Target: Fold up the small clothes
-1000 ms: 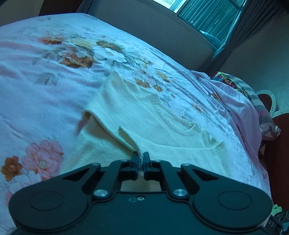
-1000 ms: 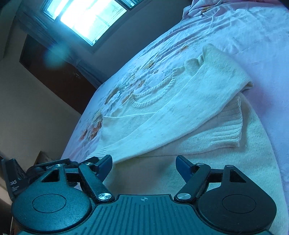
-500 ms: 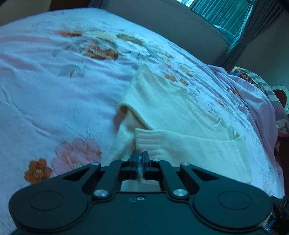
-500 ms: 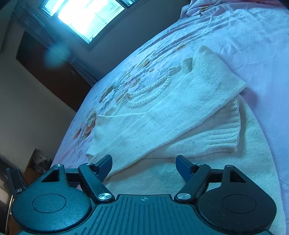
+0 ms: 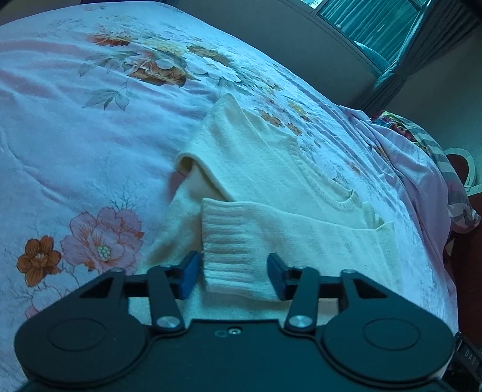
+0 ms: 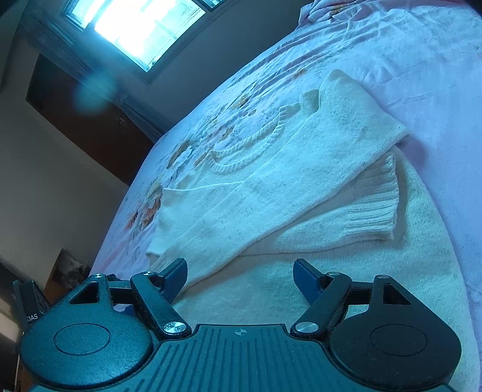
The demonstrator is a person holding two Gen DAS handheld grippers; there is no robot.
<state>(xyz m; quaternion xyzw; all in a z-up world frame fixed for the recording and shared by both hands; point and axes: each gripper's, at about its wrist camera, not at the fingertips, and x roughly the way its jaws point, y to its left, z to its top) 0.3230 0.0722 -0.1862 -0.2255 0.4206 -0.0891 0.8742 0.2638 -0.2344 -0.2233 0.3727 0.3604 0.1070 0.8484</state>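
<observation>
Since a moment ago the left gripper (image 5: 233, 273) has let go: its jaws were pinched together on the sleeve cuff (image 5: 232, 241) and have just been opening, so now they stand apart with the cuff lying loose between them, not squeezed. The cream sweater (image 5: 271, 169) lies flat on the flowery pink bedspread (image 5: 75, 150), with both sleeves folded across its front. Only the left view shows the cuff up close and a striped pillow (image 5: 433, 144) at the far side of the bed. The right gripper (image 6: 241, 279) has its jaws wide apart with nothing in them, hovering over the sweater's lower part. Only the right view shows the other cuff (image 6: 373, 205) tucked under the top sleeve, and a bright window (image 6: 144, 24).
</observation>
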